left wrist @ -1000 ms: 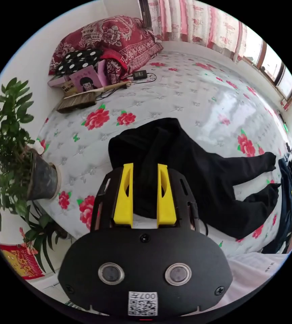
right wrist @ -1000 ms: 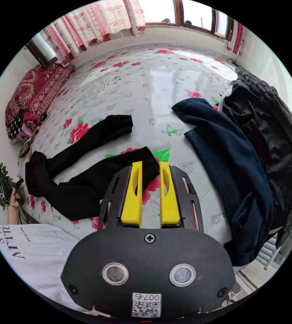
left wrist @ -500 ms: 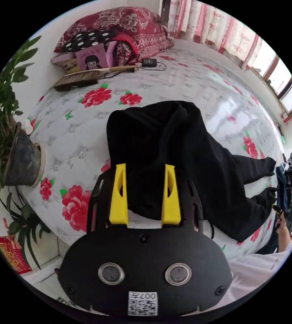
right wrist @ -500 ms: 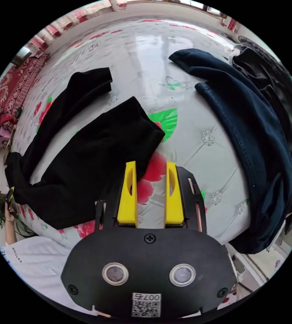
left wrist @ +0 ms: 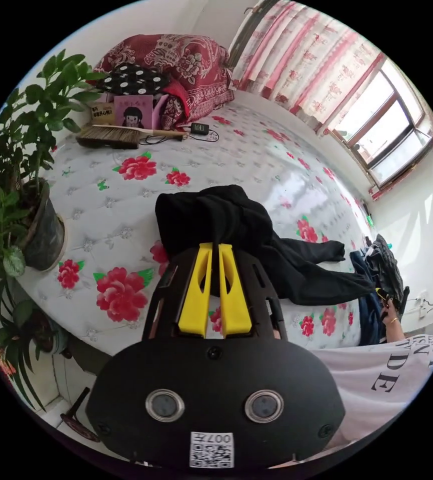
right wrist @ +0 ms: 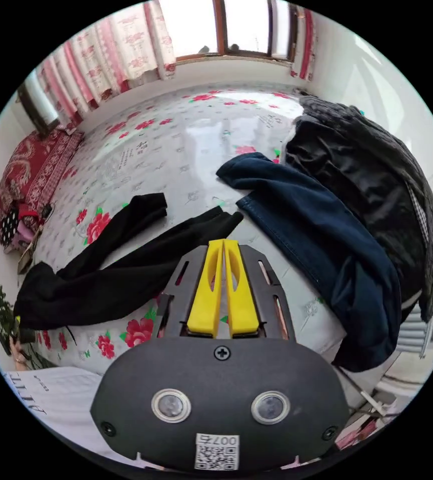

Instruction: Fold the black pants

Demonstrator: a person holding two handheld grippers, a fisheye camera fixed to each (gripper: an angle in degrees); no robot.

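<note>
Left claw [left wrist: 215, 246] nearly closed, jaws pinching the bunched waist of the black fabric pants [left wrist: 216, 220]. Right claw [right wrist: 223, 242] closed on a leg hem. Pants lie on the floral-quilted bed [left wrist: 126, 200].

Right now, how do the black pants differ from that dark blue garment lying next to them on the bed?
The black pants are plain black and lie stretched flat, both legs splayed apart; the dark blue jeans look like denim with a visible seam and lie heaped beside a black jacket. The left gripper has its fingers closed on the pants' bunched waist; nothing grips the jeans. Both rest on the flowered bed cover.
</note>
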